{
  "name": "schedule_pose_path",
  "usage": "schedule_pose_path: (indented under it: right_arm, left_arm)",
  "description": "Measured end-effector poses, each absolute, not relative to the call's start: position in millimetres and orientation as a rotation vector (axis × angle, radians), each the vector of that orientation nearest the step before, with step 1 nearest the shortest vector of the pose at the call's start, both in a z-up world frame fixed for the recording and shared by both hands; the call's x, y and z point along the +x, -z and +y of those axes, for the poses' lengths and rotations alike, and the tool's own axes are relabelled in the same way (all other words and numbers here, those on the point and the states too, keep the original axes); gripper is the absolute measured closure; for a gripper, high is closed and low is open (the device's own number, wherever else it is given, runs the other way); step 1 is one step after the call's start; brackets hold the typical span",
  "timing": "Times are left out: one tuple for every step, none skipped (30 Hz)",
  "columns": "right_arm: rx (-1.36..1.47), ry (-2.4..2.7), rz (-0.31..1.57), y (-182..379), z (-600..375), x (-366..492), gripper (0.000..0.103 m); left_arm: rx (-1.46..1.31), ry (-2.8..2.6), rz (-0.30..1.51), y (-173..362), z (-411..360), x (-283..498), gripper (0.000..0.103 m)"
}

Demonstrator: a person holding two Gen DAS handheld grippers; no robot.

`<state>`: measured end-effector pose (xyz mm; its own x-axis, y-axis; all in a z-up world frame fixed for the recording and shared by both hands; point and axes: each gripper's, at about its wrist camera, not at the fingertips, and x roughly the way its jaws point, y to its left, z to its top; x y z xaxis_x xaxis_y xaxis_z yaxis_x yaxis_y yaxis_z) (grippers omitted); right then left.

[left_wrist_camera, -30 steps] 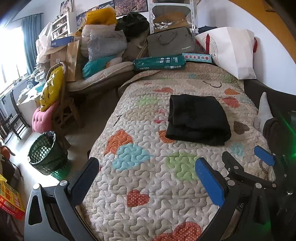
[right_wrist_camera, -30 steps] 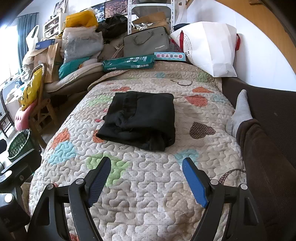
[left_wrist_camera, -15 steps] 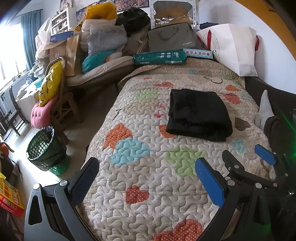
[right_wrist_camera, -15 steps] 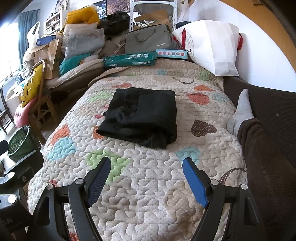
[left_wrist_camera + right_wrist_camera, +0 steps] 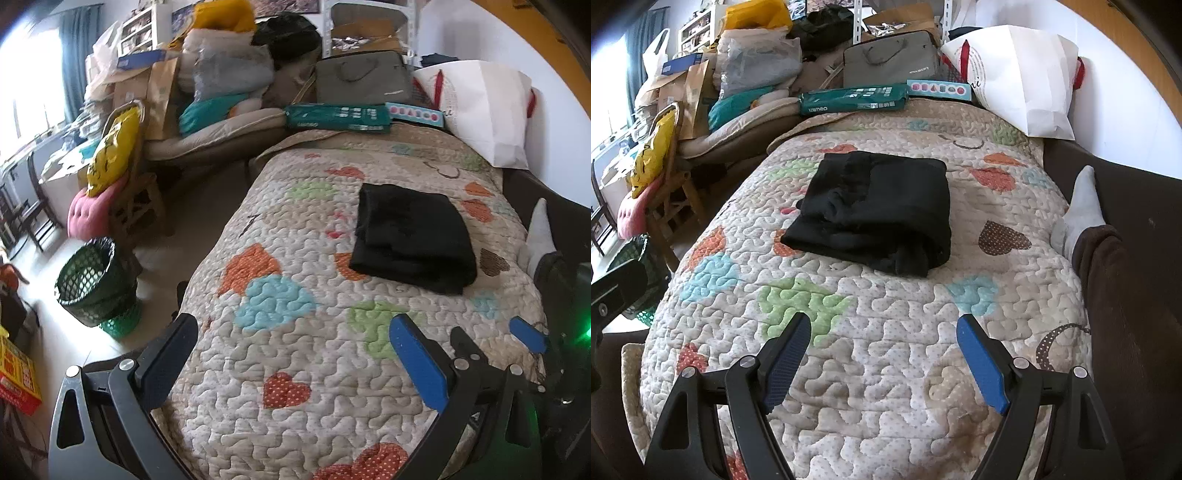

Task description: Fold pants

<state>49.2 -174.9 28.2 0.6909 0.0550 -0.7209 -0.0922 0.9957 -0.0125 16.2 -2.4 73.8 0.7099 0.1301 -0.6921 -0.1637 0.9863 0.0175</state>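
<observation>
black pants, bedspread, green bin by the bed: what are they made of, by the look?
Black pants: soft matte knit, likely fleece or jersey; thick rounded folds, no sheen.
Bedspread: quilted cotton-like fabric, matte; puffy meandering stitch lines, printed dotted hearts.
Green bin: rigid mesh, probably plastic; open lattice wall, with a dark liner that looks like thin plastic film at the rim.

Pants (image 5: 875, 218) on quilt (image 5: 886, 332), well ahead of my right fingers (image 5: 979, 363); ahead-right of my left fingers (image 5: 417, 356). Bin (image 5: 94, 284) left, on floor.
</observation>
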Motion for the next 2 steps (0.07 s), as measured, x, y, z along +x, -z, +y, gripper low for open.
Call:
schedule_pose_path:
  right_arm:
    - [-0.048, -0.079, 0.804, -28.2, -175.4, 49.2, 0.018]
    - [-0.048, -0.078, 0.804, -28.3, -175.5, 49.2, 0.018]
  left_arm:
    - [-0.049, -0.165, 0.769, -72.9, -1.5, 16.5, 0.000]
    - [-0.050, -0.165, 0.775, -72.1, -1.2, 16.8, 0.000]
